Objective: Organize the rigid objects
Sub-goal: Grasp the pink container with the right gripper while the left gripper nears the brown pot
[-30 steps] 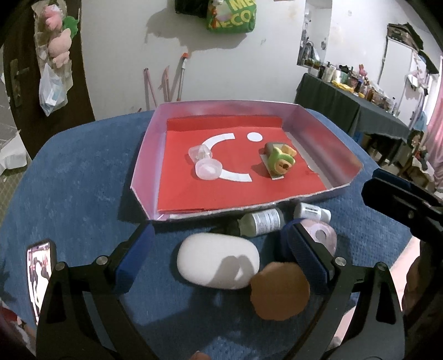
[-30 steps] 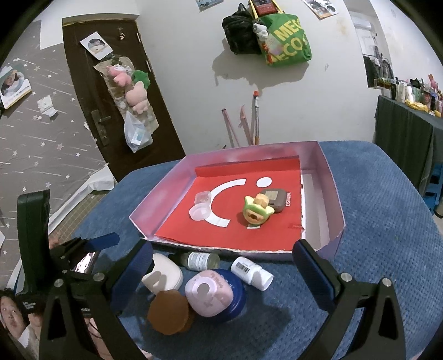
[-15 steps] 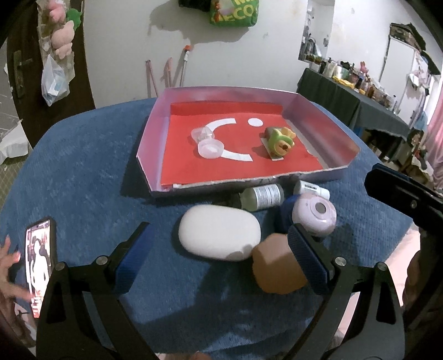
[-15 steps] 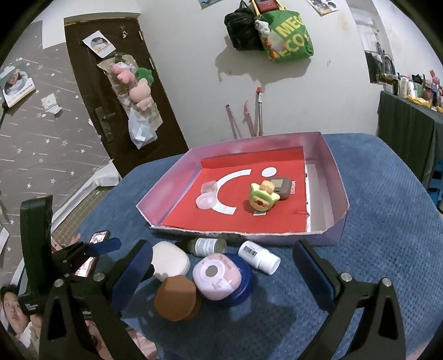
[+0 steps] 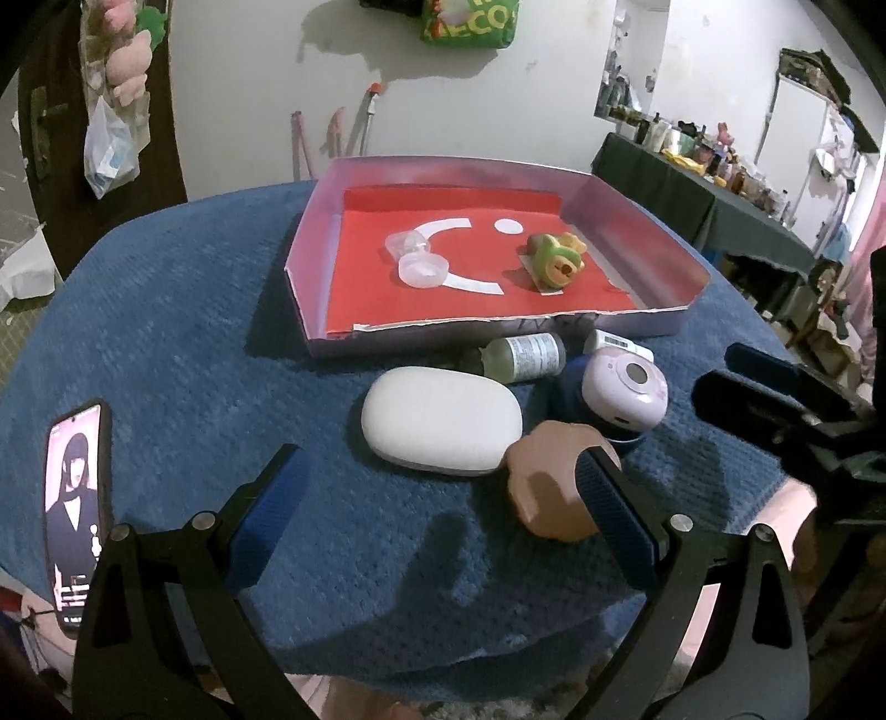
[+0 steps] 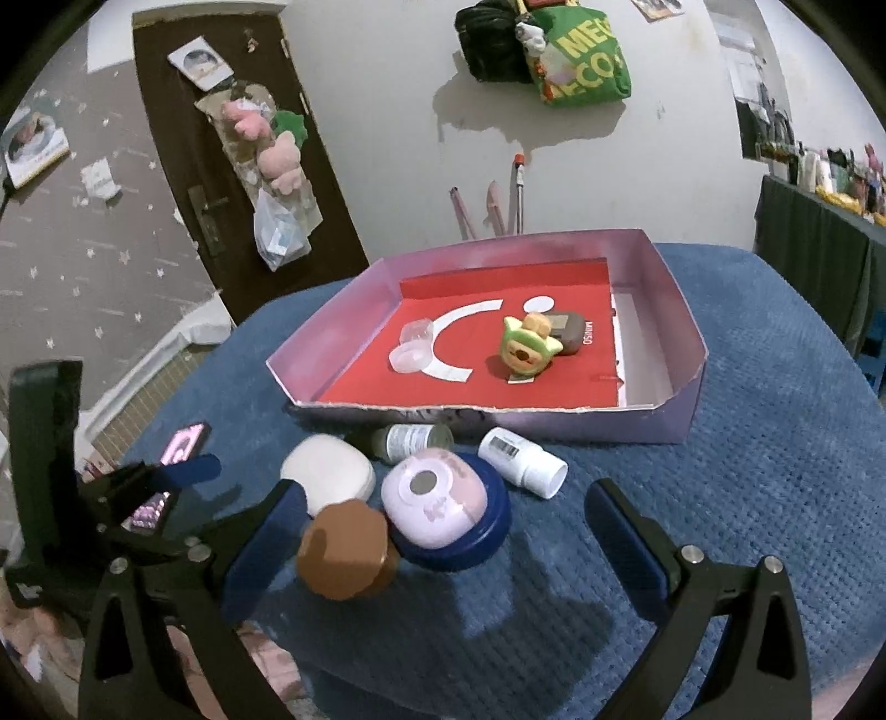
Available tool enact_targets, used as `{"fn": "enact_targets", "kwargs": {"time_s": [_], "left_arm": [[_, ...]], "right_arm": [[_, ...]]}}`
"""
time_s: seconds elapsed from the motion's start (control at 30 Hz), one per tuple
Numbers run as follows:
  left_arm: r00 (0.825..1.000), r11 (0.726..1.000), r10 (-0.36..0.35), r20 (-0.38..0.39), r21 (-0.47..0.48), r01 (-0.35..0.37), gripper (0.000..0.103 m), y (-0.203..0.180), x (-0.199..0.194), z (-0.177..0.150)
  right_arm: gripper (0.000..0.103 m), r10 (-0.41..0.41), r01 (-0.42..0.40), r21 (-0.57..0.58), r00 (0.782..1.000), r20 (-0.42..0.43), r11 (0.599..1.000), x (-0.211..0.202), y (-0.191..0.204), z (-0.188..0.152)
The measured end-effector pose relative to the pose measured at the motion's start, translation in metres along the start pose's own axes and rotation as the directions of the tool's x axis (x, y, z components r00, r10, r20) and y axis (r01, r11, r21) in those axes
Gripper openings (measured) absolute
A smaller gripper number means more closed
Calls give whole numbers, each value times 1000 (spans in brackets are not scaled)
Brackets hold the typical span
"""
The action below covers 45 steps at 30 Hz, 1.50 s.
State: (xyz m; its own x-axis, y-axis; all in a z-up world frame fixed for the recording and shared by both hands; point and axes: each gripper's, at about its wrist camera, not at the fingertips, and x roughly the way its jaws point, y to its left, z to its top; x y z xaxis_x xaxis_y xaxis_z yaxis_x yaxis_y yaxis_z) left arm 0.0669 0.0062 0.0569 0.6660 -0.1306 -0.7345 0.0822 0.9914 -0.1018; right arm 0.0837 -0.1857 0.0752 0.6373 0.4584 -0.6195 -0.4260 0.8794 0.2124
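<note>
Both claws wide, L claw (image 5: 443,520) nr brown lid (image 5: 554,487)

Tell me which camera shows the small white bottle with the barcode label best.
The right wrist view: the small white barcode-labelled bottle lies fully visible before the pink cardboard tray. In the left wrist view, the lilac toy camera hides most of it.

We log: white wall (image 6: 387,111), scuffed. Dark door (image 6: 232,183) at left, plush toys (image 6: 266,144) and plastic bag (image 6: 277,232) hung on it. Star-patterned wallpaper (image 6: 83,266) beside door. Green tote (image 6: 587,66) and black bag (image 6: 487,44) on wall. Sticks (image 6: 498,205) leaning below. Side table (image 5: 692,199), dark cloth, crowded with bottles. Blue tablecloth (image 5: 166,343) in foreground.
</note>
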Motion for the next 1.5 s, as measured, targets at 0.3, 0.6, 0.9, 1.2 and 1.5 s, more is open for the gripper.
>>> {"fn": "enact_targets", "kwargs": {"time_s": [0.3,0.6,0.9,1.2,1.5], "left_arm": [[999,999,-34,-13,-22,33,98,4,1,-7],[991,991,-122,-50,44,125,98,-36,6,-30],[989,992,-127,-76,-19,126,77,-34,26,-34],[993,994,-103,-58,15,104,77,-43,29,-37],[994,993,-105,-20,46,105,55,-50,31,-37]], "right_arm": [[89,-24,24,-20,1000,-16,1000,8,4,-4],[86,-23,21,-41,999,-36,999,16,0,1],[76,-5,-2,-84,997,-81,996,30,4,-1],[62,6,-20,-124,994,-106,992,40,10,-1],[55,-3,-14,-155,994,-111,988,43,15,-2]]}}
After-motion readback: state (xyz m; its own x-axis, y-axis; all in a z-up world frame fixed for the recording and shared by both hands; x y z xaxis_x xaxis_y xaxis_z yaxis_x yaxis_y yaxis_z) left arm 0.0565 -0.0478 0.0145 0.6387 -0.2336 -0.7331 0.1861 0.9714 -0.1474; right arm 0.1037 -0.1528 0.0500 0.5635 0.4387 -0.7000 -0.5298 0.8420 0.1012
